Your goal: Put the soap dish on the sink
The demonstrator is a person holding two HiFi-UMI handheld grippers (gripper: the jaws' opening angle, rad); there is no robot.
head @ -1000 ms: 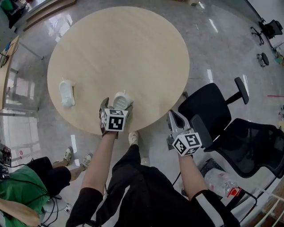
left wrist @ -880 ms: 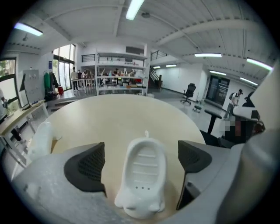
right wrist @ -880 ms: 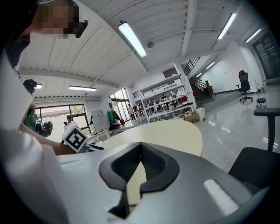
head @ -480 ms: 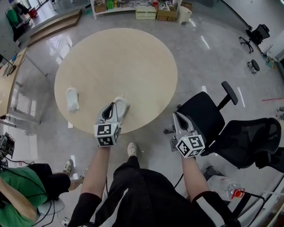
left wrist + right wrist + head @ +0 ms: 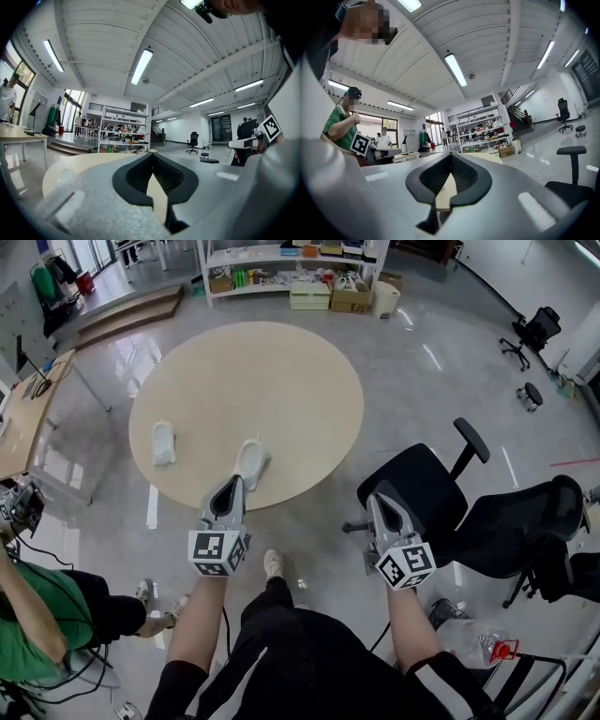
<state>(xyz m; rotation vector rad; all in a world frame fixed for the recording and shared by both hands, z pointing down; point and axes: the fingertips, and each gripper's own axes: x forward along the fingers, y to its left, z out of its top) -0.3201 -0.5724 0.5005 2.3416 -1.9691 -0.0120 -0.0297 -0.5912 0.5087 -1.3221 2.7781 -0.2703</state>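
From above, the round tabletop (image 5: 281,371) carries two small white pieces well apart: one near the front edge (image 5: 250,463), just beyond the left tongs (image 5: 233,486), the other (image 5: 163,442) off towards the left rim. They are too small for me to say which is the soap dish and which the sink. Both are oblong, rounded and smooth, like moulded plastic or glazed ware, and should slide easily on that matte, pale wood-look top. The left tongs and the right tongs (image 5: 378,498) hang off the tabletop over the glossy grey floor (image 5: 412,381), the right pair beside a black office chair (image 5: 422,486). I read this as a lull with nothing in hand. If the two pieces are dish and sink, the placing remains to be done. The next move would then call for opening one pair, coming in over the front edge and pinching a slick, curved little piece squarely. The left gripper view shows grey plastic jaws with black ribbed pads brought together at the tips, nothing between them. There is only pale tabletop beyond, and stocked shelving (image 5: 124,136) far off. The right gripper view shows the same: tips together, empty, pointing level across the room.
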